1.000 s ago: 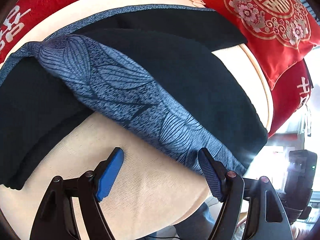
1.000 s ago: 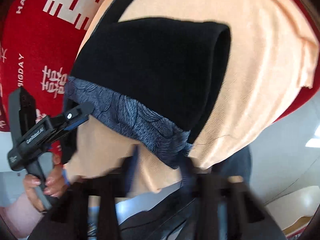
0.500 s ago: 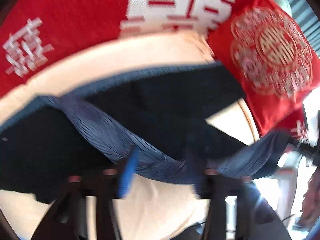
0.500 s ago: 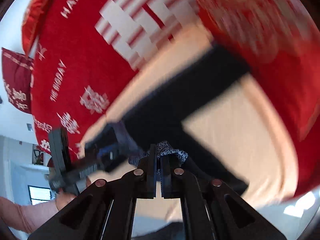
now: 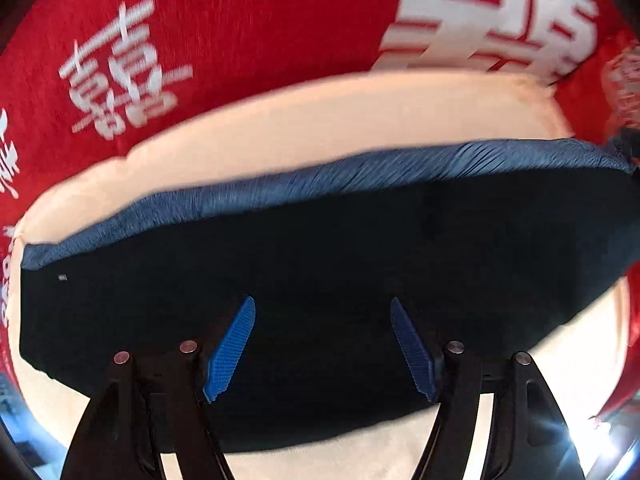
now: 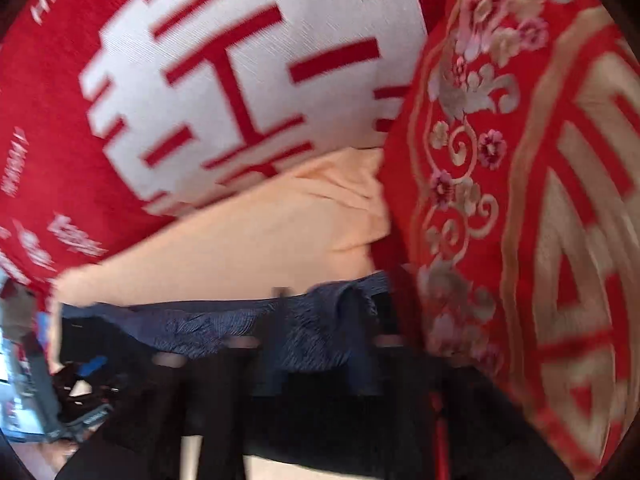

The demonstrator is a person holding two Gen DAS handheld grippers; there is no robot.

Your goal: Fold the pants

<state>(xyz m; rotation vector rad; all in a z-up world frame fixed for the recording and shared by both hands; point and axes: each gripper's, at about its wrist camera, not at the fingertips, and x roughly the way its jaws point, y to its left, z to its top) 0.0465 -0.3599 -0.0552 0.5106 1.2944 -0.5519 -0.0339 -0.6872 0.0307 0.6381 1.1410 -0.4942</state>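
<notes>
The pants lie folded as one long dark slab on a cream cushion, their blue patterned band running along the far edge. My left gripper hovers over the dark cloth; its jaws are opening and nothing is between the blue pads. The right wrist view is blurred. There my right gripper is at the band's bunched end by the embroidered pillow. Its jaws are opening, and the patterned cloth lies loose between the spread fingers. The left gripper shows at the lower left.
A red cushion with white characters backs the cream seat. A red pillow with gold and floral embroidery crowds the right end of the pants. The seat's front edge curves below the pants, with bright floor beyond.
The patterned band, which lay slantwise across the pants, now lies along their far edge. My right gripper carried its end toward the pillows and let go. The left gripper moved over the dark cloth.
</notes>
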